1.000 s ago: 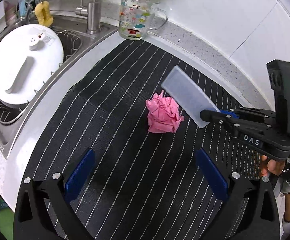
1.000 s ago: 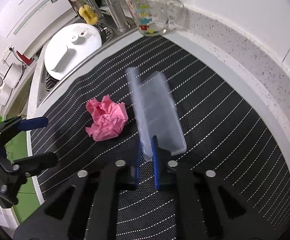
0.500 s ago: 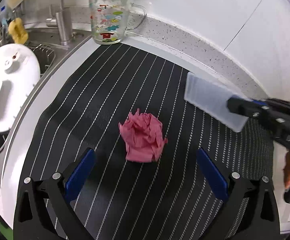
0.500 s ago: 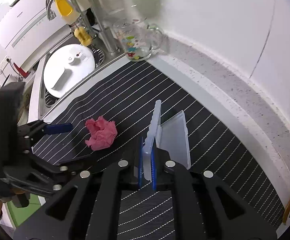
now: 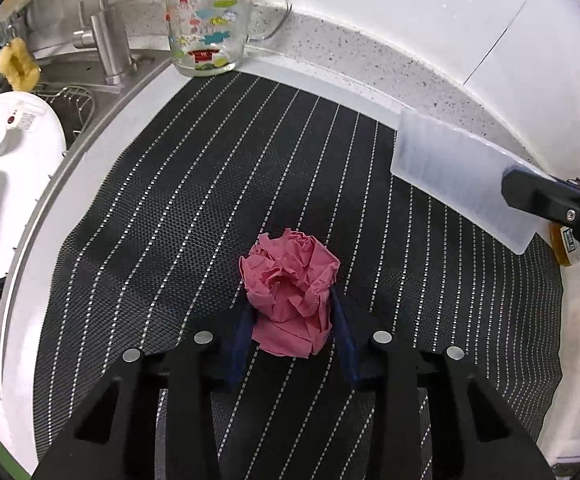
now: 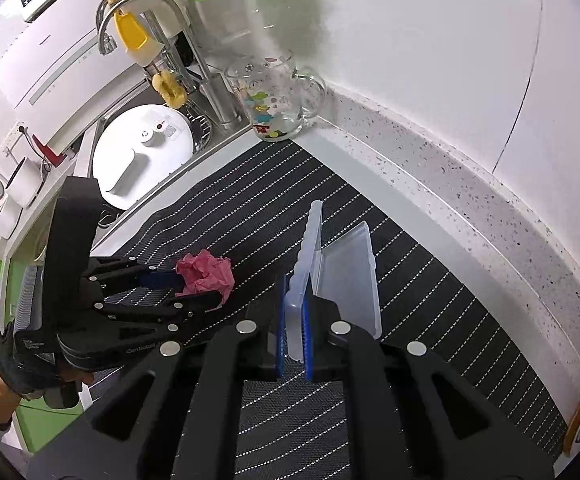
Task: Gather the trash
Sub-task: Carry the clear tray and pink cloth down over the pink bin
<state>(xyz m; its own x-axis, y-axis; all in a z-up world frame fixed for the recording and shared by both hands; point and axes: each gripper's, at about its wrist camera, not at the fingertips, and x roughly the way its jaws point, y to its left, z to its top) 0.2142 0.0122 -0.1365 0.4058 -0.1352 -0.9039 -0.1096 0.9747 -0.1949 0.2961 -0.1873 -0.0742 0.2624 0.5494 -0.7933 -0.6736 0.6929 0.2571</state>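
The left gripper (image 5: 293, 334) is closing on the pink paper ball (image 5: 290, 296), still on the mat (image 5: 210, 208); the right gripper (image 6: 293, 336) pinches the open plastic box (image 6: 329, 276), empty so far.

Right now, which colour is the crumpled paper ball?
Pink; the crumpled paper ball shows best in the left wrist view.

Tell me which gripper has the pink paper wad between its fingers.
The left gripper: its jaws are closing on the crumpled pink paper wad on the striped mat. The right gripper instead clamps the clear plastic case.
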